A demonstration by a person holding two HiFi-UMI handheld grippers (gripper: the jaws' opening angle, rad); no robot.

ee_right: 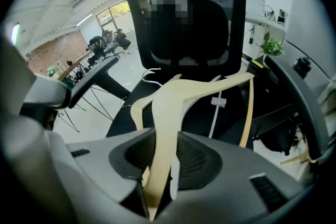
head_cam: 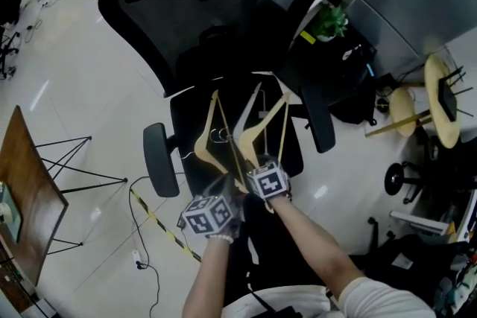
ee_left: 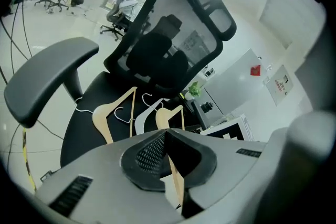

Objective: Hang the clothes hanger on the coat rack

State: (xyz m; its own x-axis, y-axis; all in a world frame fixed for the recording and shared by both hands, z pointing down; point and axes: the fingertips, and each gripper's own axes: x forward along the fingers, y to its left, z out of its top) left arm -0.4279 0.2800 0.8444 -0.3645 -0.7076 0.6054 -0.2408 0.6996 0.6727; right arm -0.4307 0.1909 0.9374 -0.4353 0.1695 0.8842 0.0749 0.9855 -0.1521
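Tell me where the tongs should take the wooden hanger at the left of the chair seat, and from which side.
Take the wooden hanger by its long shoulder arm, near the middle, from above, tongs across the arm. It seems to lie flat on the chair seat, so only the top is free; the wire hook looks too thin.

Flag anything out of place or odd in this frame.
A white hanger and a wooden hanger lie on an office chair's seat, an odd spot, and no coat rack shows. The left gripper clamps a thin wooden bar; the right gripper clamps a second wooden hanger.
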